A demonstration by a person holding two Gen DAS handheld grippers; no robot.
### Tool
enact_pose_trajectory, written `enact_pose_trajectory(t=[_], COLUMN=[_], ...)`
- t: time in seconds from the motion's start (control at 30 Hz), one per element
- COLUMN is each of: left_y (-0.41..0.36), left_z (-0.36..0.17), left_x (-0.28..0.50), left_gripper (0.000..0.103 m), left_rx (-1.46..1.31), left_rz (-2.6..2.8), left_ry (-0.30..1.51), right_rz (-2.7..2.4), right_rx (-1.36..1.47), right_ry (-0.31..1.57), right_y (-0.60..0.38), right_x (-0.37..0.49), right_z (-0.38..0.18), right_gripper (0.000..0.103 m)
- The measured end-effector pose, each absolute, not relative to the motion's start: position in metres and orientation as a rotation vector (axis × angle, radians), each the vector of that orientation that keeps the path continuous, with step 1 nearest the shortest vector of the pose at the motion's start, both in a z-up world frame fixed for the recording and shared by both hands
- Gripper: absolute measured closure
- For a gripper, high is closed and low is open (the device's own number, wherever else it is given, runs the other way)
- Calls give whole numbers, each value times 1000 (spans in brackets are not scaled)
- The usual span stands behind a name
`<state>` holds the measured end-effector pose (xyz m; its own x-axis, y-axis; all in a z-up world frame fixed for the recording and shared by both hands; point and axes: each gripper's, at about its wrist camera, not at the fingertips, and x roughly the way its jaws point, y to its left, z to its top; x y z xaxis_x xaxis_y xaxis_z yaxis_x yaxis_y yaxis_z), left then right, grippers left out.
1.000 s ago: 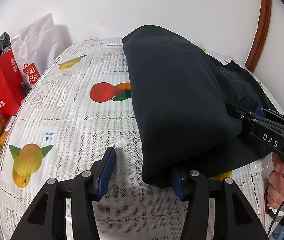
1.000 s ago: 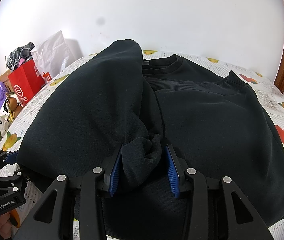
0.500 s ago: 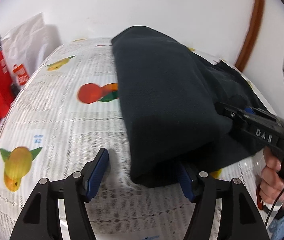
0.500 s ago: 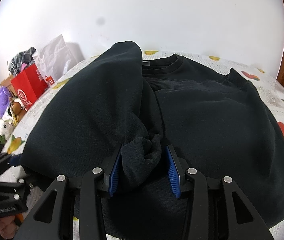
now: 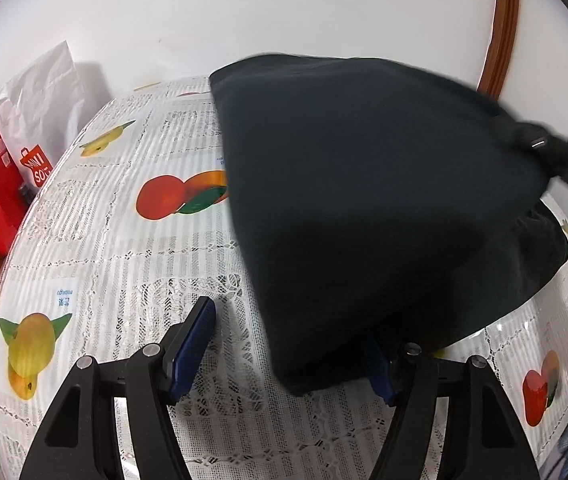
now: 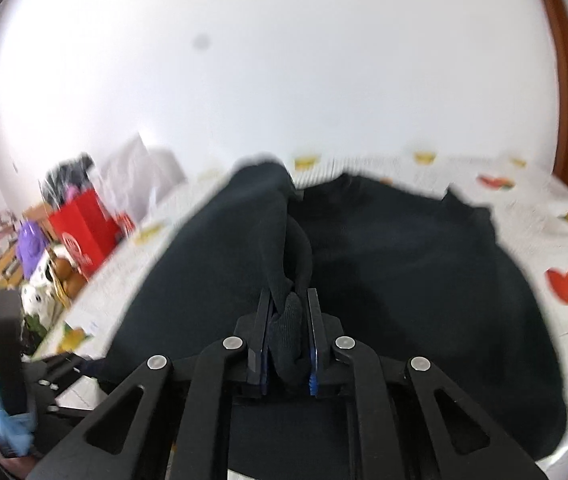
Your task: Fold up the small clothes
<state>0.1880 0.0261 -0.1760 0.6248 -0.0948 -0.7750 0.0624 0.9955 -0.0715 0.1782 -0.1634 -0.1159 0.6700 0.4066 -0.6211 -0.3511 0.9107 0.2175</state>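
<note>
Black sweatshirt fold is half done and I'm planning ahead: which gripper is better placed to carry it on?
Right gripper: closing on the black sweatshirt cuff. Left gripper is opening, unpinched.

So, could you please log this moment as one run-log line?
step: folding black sweatshirt | right gripper: closing on bunched cuff | left gripper: opening, hem corner between jaws | surface: fruit-print tablecloth

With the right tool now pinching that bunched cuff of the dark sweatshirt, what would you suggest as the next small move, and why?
Probably carry the cuff across onto the sweatshirt body and lay the sleeve flat. The right tool is closing with the cuff pinched between its pads, the sleeve drawn taut, and the body spreads broadly over the tablecloth. The left tool is opening, gripping nothing, at the hem.
</note>
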Motion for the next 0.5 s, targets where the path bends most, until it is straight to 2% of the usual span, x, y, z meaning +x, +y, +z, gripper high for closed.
enact_pose_trajectory(t=[0.17,0.23,0.5], left_y=[26,24,22], left_z=[-175,-175,-174], left_x=[187,187,186], left_gripper=[33,31,30], left_rx=[-38,-30,-27], left_rz=[-96,-100,-105], left_ry=[893,895,895], right_rz=[364,356,320], right_rx=[87,92,84], right_ry=[683,698,737], right_y=[-195,-205,-214], right_x=[163,159,152], right_z=[-102,-108,-135], right_gripper=[90,90,90])
